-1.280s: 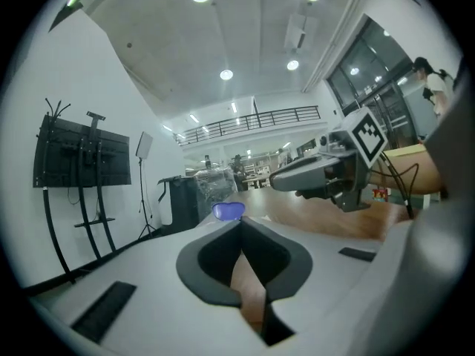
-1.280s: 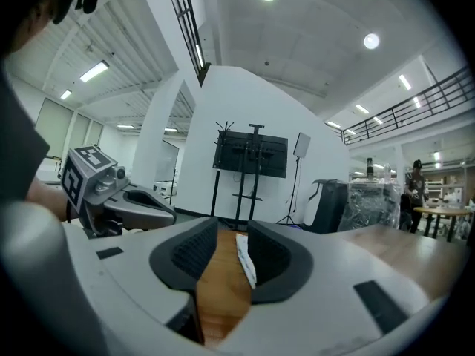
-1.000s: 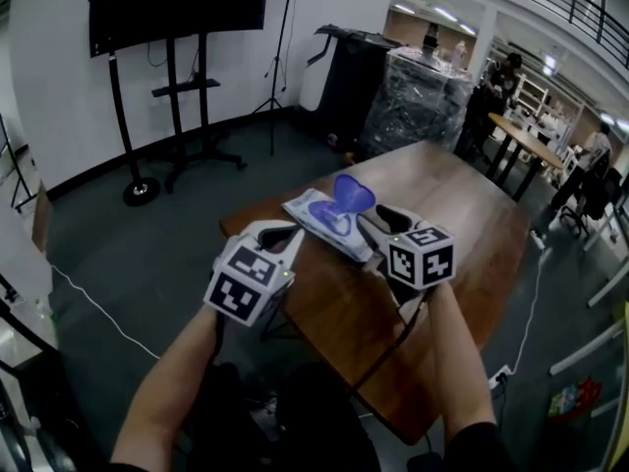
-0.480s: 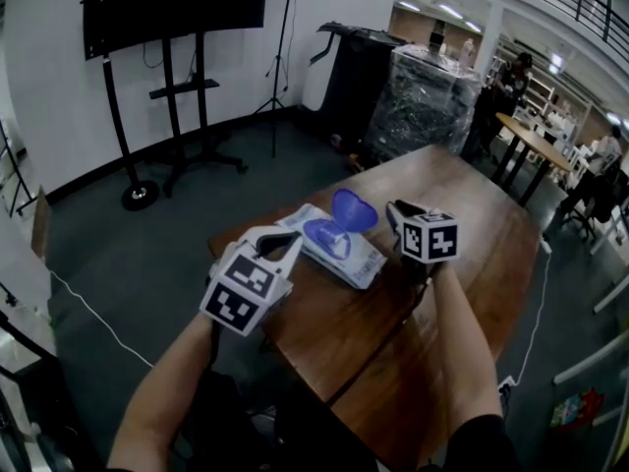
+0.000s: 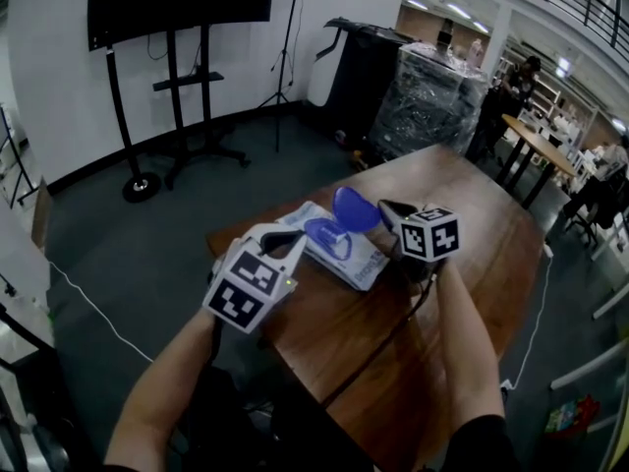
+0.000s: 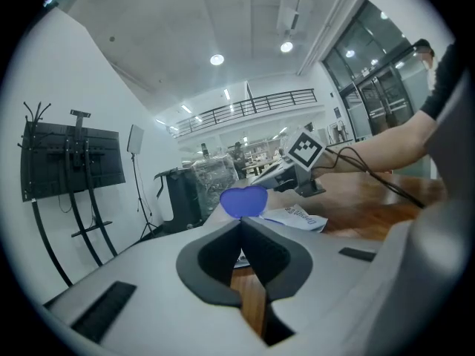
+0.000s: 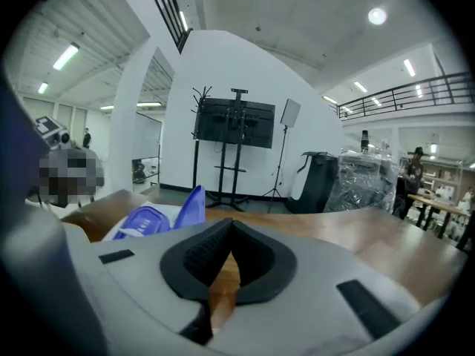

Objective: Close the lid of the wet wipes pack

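The white wet wipes pack (image 5: 346, 254) lies at the wooden table's near-left corner. Its blue lid (image 5: 355, 208) stands open and upright. My right gripper (image 5: 386, 207) hovers just right of the lid, its jaws closing until the pads meet with nothing between them. In the right gripper view the lid (image 7: 194, 205) and pack (image 7: 143, 222) sit left of the shut right gripper (image 7: 231, 233). My left gripper (image 5: 293, 238) is at the pack's near-left side, shut and empty. In the left gripper view the lid (image 6: 243, 201) rises just beyond the left gripper (image 6: 241, 225).
The wooden table (image 5: 462, 293) stretches back and to the right, its near-left edge by the pack. A cable (image 5: 393, 327) trails from the right gripper. On the floor stand a TV stand (image 5: 177, 87) and a wrapped pallet (image 5: 428, 96). People stand by distant tables.
The right gripper has shut from wide open and moved from the pack's right edge up beside the lid. The left gripper has edged slightly toward the pack. The lid stays upright.
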Demonstrator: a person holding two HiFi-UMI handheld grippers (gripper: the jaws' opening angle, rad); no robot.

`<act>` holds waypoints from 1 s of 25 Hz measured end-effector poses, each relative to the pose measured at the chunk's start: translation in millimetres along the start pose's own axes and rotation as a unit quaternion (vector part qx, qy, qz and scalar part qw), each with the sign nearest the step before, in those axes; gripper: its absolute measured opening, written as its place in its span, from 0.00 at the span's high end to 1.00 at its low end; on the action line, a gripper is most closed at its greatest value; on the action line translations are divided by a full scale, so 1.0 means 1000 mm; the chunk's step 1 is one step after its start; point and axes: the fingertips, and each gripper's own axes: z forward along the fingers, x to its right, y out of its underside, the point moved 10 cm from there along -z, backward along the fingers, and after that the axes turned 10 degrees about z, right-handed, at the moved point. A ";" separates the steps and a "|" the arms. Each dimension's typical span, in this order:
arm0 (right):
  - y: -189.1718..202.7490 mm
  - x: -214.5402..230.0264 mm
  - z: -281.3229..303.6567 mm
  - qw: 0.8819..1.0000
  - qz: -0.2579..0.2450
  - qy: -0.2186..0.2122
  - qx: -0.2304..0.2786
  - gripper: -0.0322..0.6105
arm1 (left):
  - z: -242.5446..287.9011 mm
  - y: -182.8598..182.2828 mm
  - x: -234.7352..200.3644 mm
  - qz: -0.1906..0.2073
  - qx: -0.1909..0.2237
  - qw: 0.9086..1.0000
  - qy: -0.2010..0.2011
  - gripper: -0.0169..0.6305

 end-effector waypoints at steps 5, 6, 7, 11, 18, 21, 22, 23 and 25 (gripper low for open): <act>-0.002 -0.028 -0.011 0.998 -0.012 -0.059 -0.001 0.93 | -0.002 0.004 0.006 -0.005 -0.003 1.000 0.000 0.96; -0.001 -0.034 -0.012 0.998 -0.019 -0.065 -0.003 0.93 | -0.003 0.004 0.008 -0.005 -0.004 1.000 0.000 0.96; 0.001 -0.041 -0.014 0.997 -0.025 -0.072 -0.006 0.93 | -0.003 0.005 0.009 -0.006 -0.005 1.000 -0.001 0.96; 0.005 -0.071 -0.012 0.993 -0.051 -0.107 -0.021 0.93 | -0.009 0.010 0.009 -0.011 -0.008 1.000 -0.006 0.96; 0.010 -0.110 0.003 0.983 -0.118 -0.121 -0.074 0.93 | -0.018 0.013 0.012 -0.023 -0.009 1.000 -0.005 0.96; 0.015 -0.117 0.009 0.980 -0.130 -0.120 -0.093 0.93 | -0.020 0.017 0.012 -0.027 -0.009 1.000 -0.005 0.96; 0.015 -0.117 0.011 0.980 -0.131 -0.118 -0.096 0.93 | -0.020 0.018 0.011 -0.028 -0.008 1.000 -0.006 0.96; 0.016 -0.117 0.011 0.980 -0.130 -0.116 -0.099 0.93 | -0.021 0.018 0.010 -0.030 -0.006 0.999 -0.006 0.96; 0.018 -0.118 0.012 0.980 -0.129 -0.110 -0.106 0.93 | -0.022 0.020 0.011 -0.037 -0.004 0.999 -0.006 0.96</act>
